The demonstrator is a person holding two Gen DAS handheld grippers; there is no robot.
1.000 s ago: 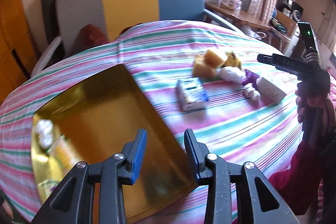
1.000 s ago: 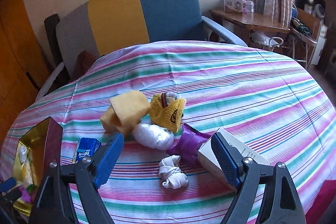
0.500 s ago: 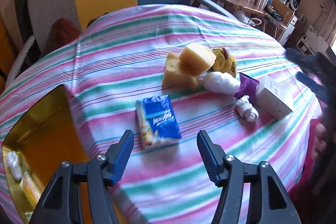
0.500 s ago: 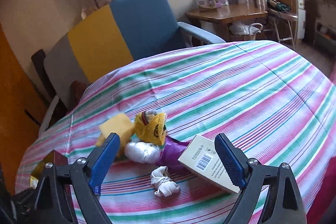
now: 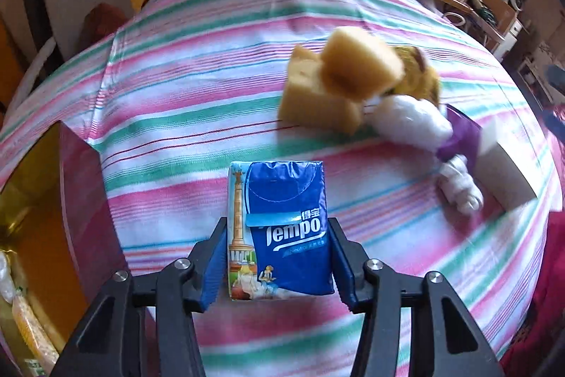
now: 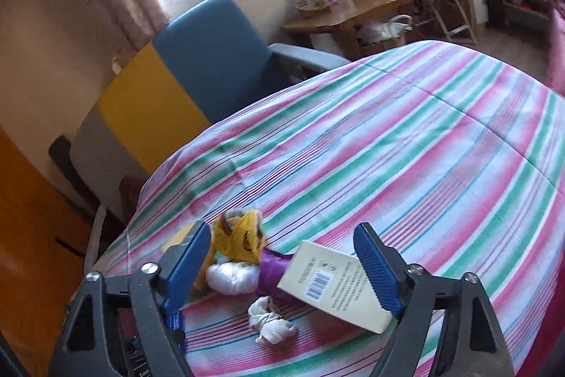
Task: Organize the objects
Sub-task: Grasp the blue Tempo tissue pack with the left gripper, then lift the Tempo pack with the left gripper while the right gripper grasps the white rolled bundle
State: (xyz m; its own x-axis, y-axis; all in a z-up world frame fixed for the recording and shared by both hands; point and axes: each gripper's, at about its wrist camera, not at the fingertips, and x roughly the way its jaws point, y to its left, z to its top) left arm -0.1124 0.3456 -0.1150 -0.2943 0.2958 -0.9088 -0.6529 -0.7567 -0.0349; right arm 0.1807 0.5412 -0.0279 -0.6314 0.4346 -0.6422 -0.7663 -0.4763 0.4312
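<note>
Surface: a table under a striped cloth (image 5: 212, 87), with a colour-block chair (image 6: 197, 66) behind it.
Landmark: the tissue pack (image 5: 282, 228) lies flat on the cloth, with a gold tray (image 5: 39, 235) to its left and sponges (image 5: 339, 80) beyond it.
Left tongs (image 5: 277, 265): jaws closing, astride the pack's near half; the pads flank its long sides, and firm contact is not evident.
Right tongs (image 6: 282, 271): jaws closing, nothing clamped; a white box (image 6: 335, 285) and a sock knot (image 6: 272, 324) lie below the gap.
Doing it well: probably centre the pads on the pack's sides and squeeze gently, since the soft wrapper may buckle, then lift straight before swinging towards the tray.
</note>
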